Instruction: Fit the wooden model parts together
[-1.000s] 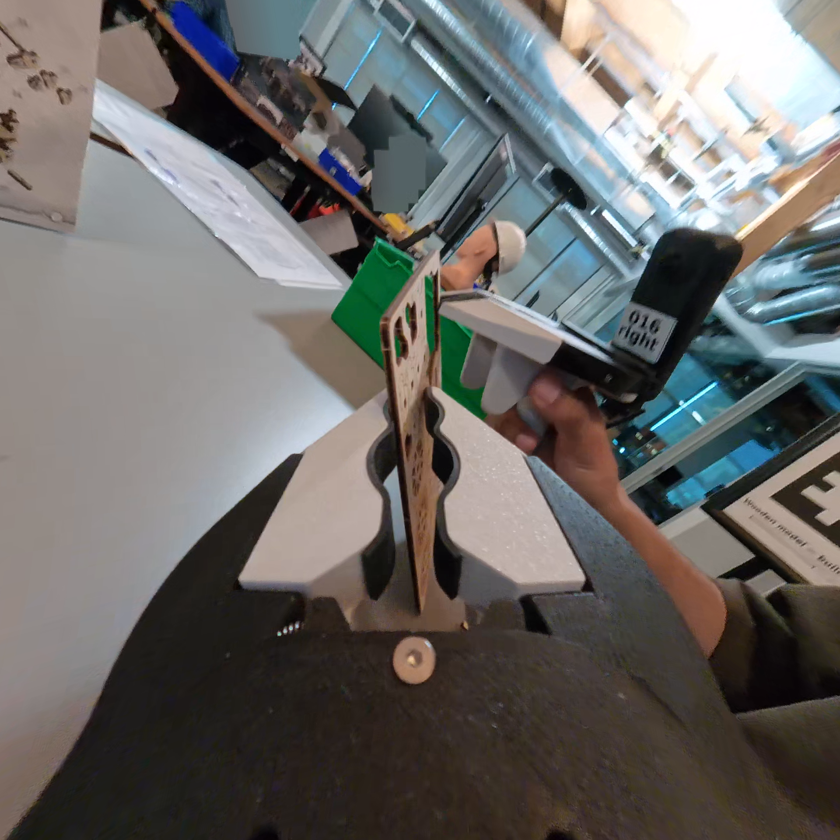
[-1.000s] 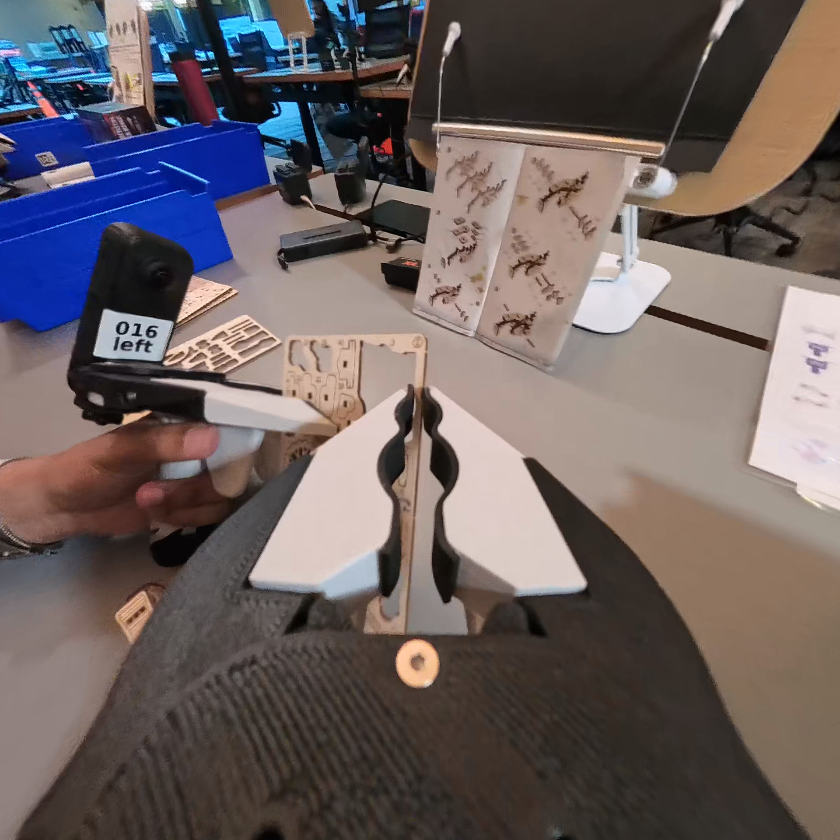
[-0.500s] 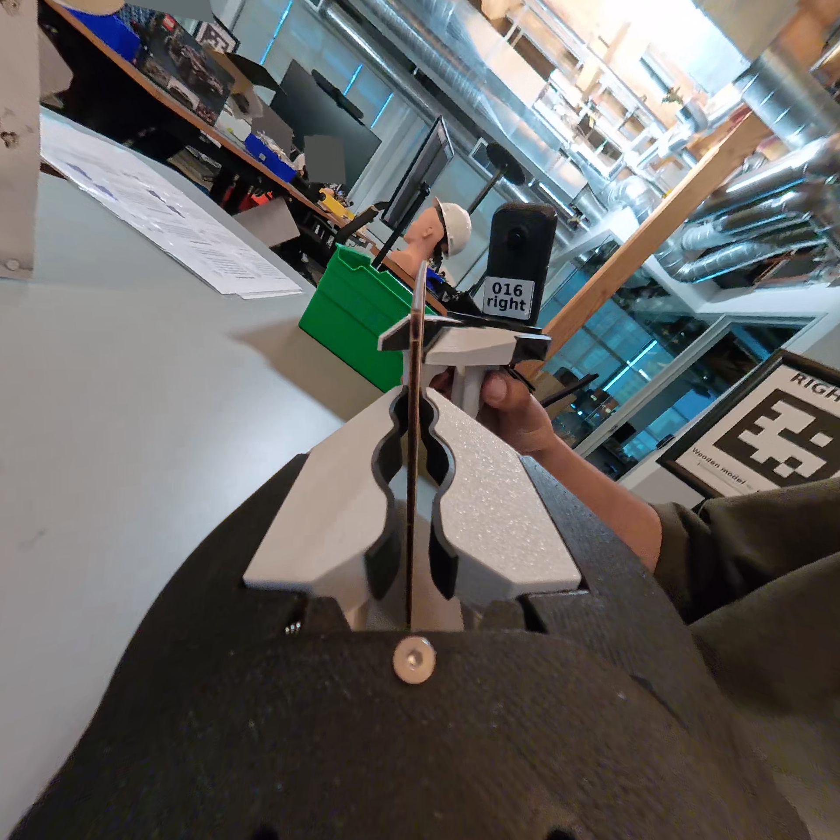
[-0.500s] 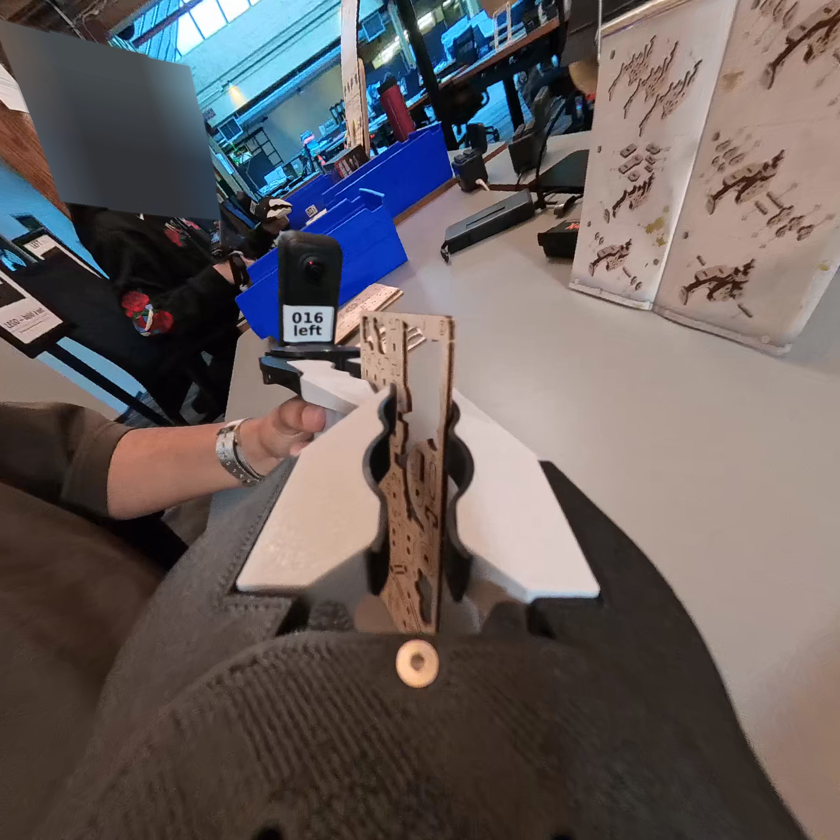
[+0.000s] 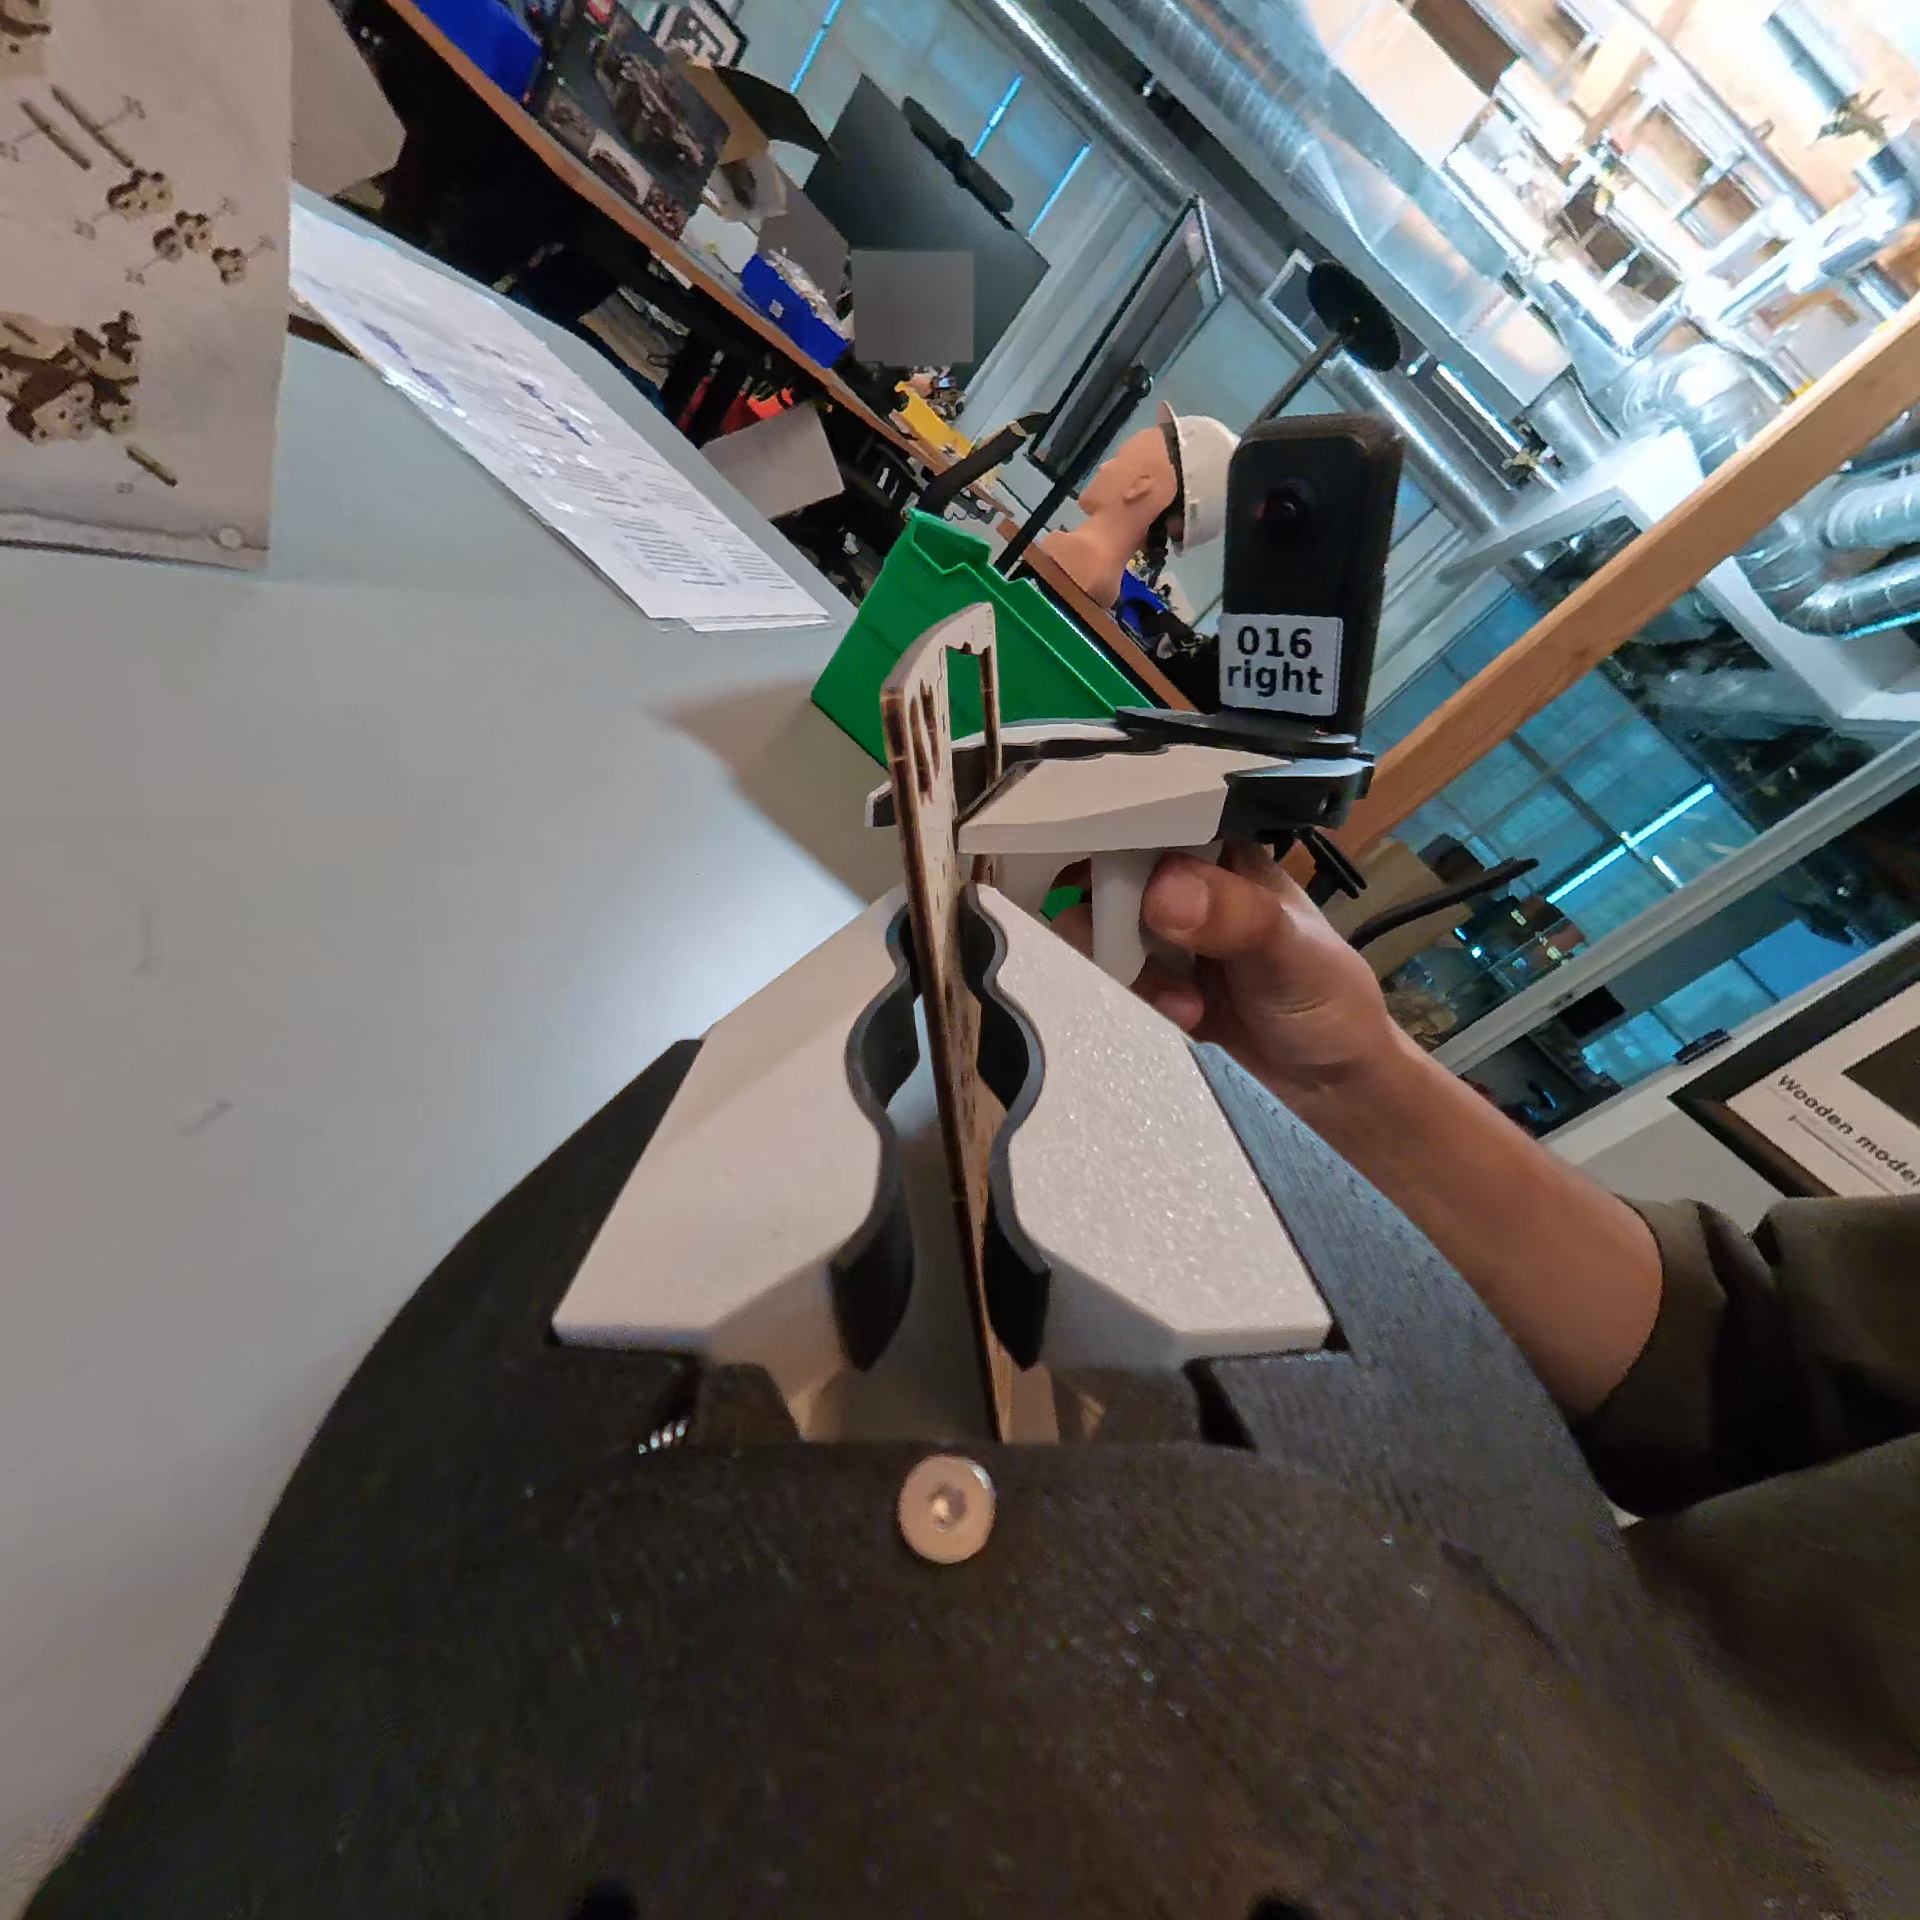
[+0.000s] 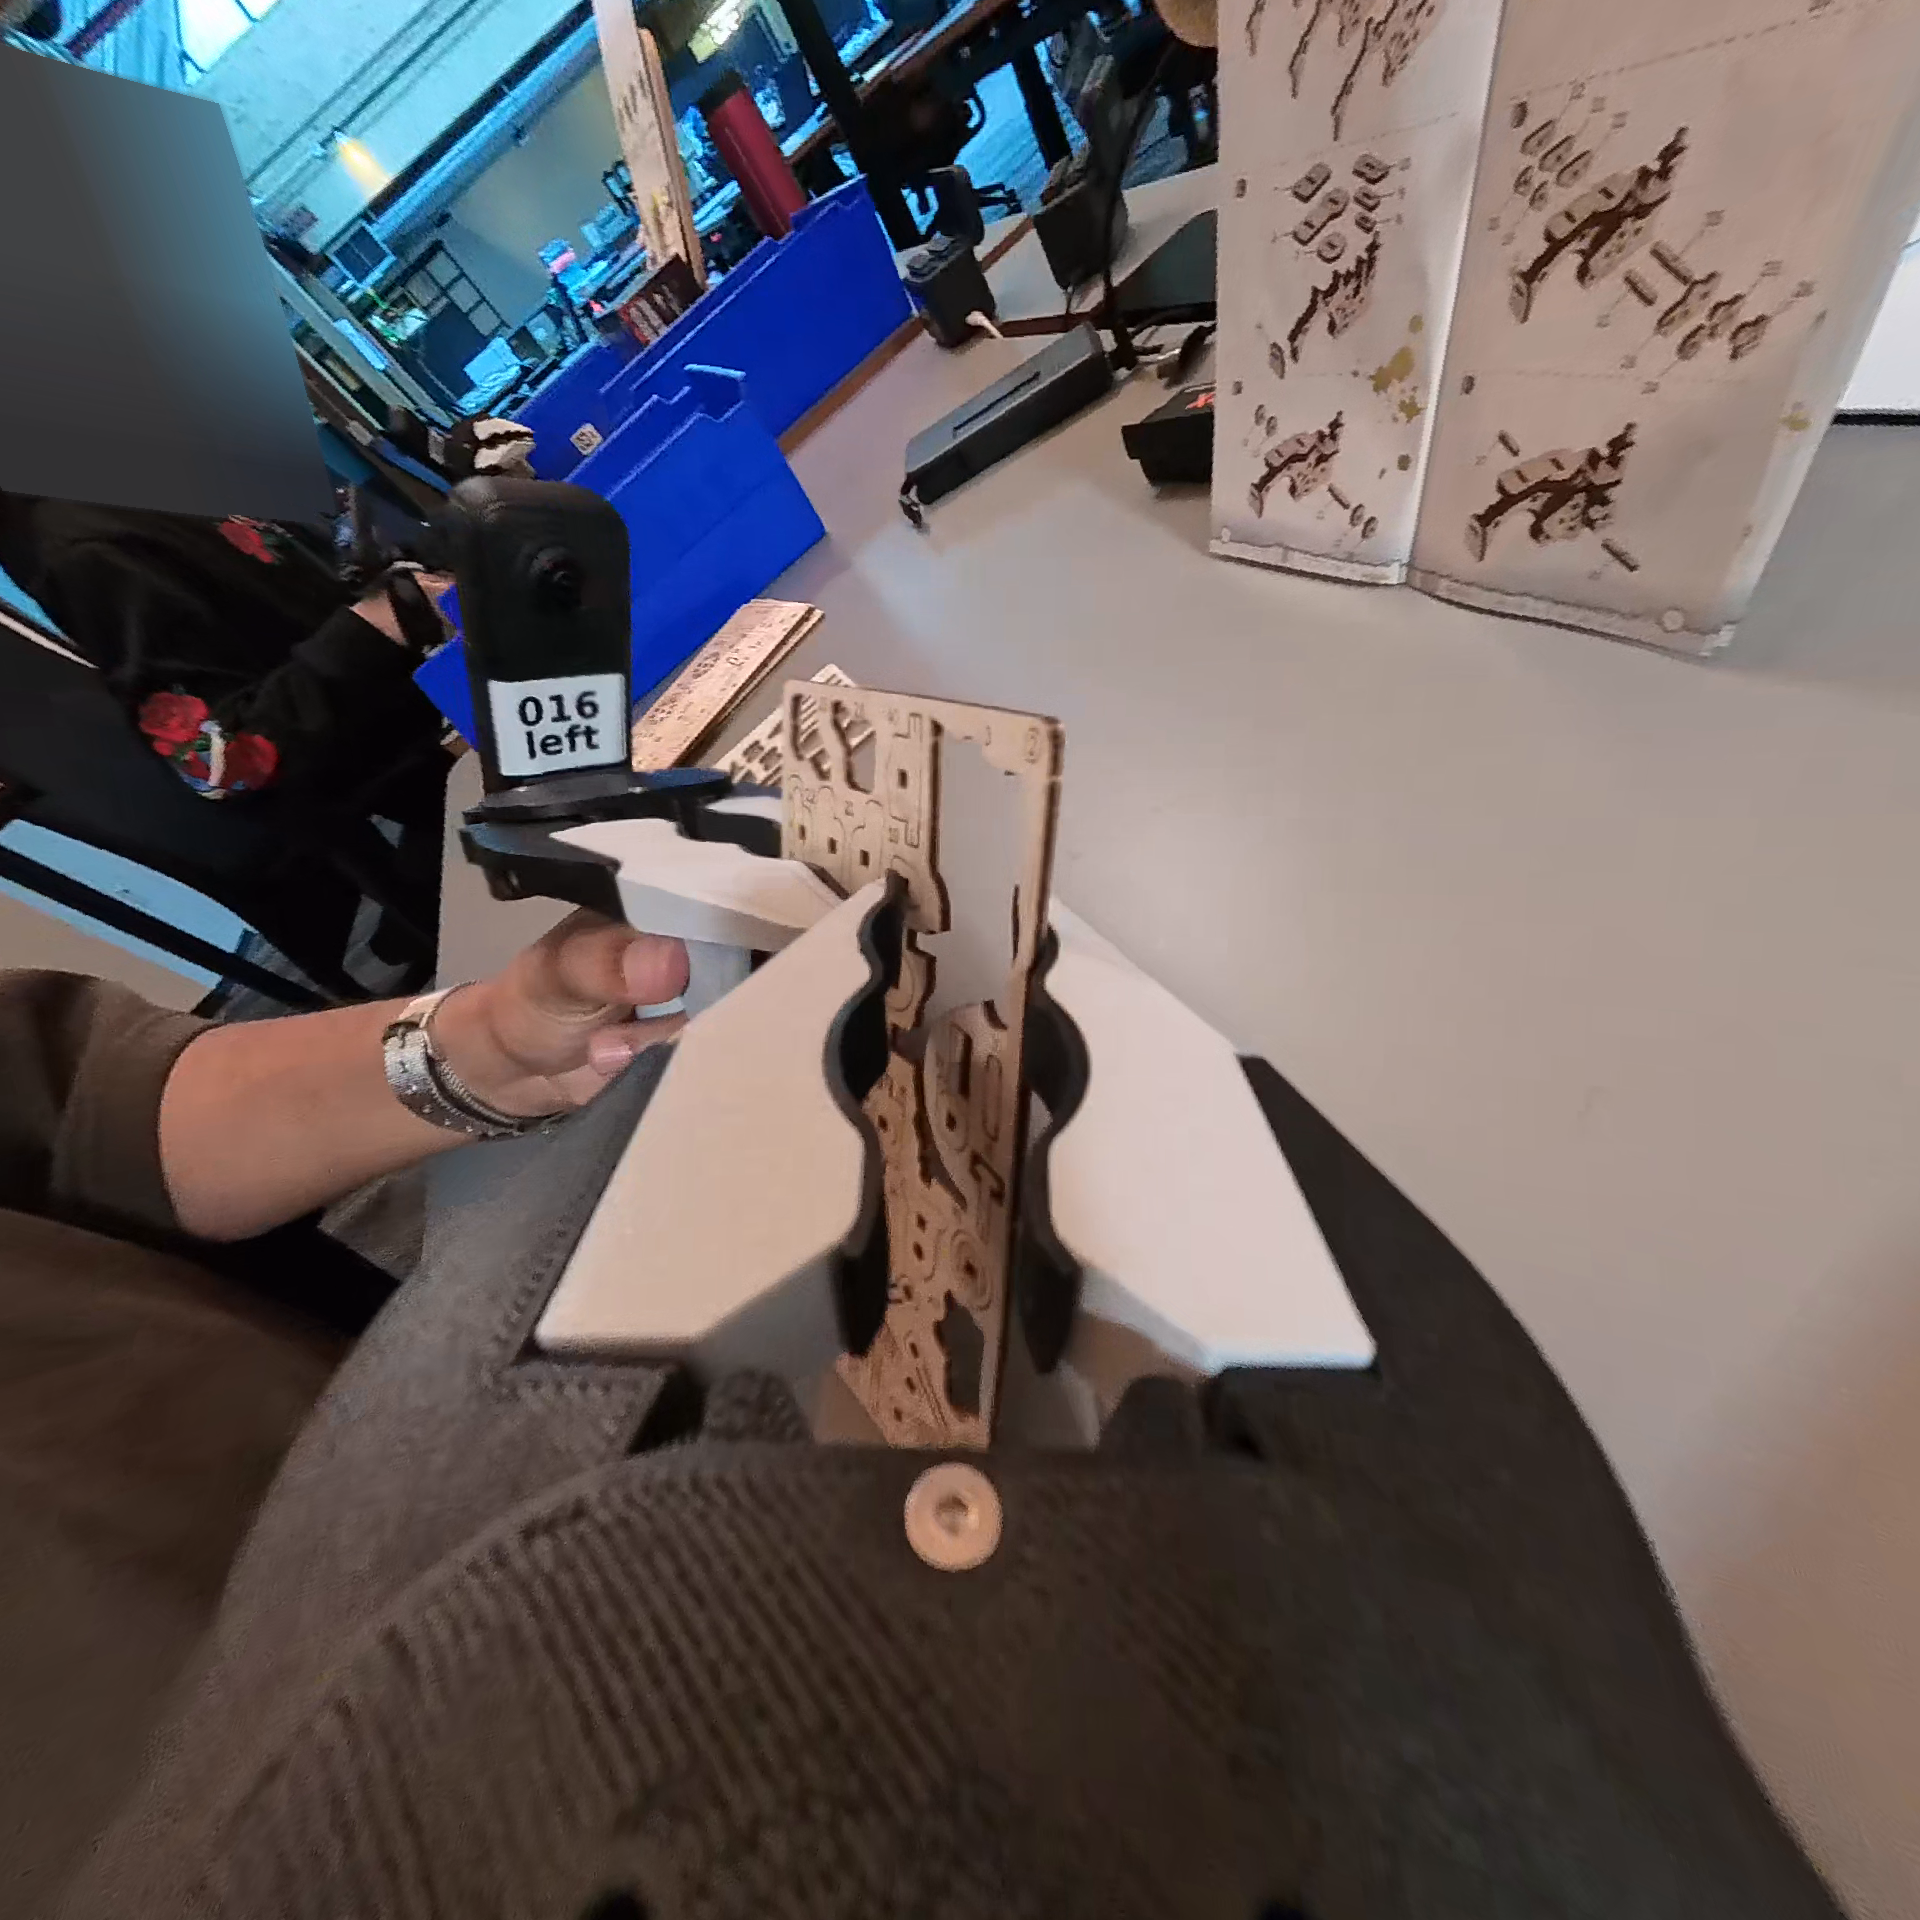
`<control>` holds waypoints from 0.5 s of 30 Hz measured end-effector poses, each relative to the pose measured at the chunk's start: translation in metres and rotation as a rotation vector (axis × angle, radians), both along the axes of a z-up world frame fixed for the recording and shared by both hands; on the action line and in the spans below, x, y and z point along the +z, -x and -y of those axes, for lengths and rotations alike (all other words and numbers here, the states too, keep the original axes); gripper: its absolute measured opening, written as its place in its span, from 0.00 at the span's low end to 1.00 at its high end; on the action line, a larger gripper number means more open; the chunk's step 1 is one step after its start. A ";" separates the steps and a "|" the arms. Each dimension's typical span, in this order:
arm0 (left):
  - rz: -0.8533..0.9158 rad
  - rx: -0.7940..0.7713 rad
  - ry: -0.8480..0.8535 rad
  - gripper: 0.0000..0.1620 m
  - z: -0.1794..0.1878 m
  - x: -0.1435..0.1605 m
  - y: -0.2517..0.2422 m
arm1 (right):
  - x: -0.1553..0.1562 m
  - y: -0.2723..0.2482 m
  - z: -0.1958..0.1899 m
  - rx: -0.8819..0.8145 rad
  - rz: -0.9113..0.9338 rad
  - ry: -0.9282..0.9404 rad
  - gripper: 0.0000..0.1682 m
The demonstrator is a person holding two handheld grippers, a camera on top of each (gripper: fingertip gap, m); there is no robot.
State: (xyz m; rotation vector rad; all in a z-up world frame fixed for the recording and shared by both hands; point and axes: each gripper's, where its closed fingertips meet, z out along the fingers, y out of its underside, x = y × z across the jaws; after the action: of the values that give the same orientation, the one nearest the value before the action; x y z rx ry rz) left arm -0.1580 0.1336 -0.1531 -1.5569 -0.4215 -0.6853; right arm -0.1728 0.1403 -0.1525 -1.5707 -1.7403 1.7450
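Both tongs (image 5: 940,914) (image 6: 961,914) clamp wooden sheet (image 6: 935,1039) above grey table (image 6: 1455,935)

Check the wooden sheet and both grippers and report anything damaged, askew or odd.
Nothing looks damaged. The wooden sheet is held off the table by both grippers at once, the left gripper and right gripper, each shut on it. One large piece is already missing from its top, leaving an open window.

You're in a workshop or maker lab: exposed ceiling ducts (image 5: 1195,114), long grey table (image 6: 1455,883), blue storage bins (image 6: 717,457), green bin (image 5: 935,623), a mannequin head with hard hat (image 5: 1153,488), assembly-diagram sheets (image 6: 1507,312) standing on the table.
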 end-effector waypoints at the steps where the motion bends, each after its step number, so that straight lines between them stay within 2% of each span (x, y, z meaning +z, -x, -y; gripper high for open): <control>1: 0.009 0.004 0.004 0.01 0.000 -0.001 0.001 | -0.001 0.001 0.000 -0.008 0.003 -0.006 0.12; 11: 0.012 0.016 -0.019 0.00 0.000 0.002 -0.001 | 0.002 -0.001 -0.001 -0.057 0.009 -0.035 0.13; 15: 0.011 0.023 -0.025 0.01 -0.001 0.003 -0.003 | 0.004 -0.003 -0.002 -0.070 -0.001 -0.105 0.13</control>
State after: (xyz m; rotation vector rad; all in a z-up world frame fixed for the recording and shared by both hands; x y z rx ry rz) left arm -0.1553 0.1350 -0.1500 -1.5233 -0.4365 -0.6792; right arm -0.1701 0.1428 -0.1487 -1.5667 -1.7247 1.5951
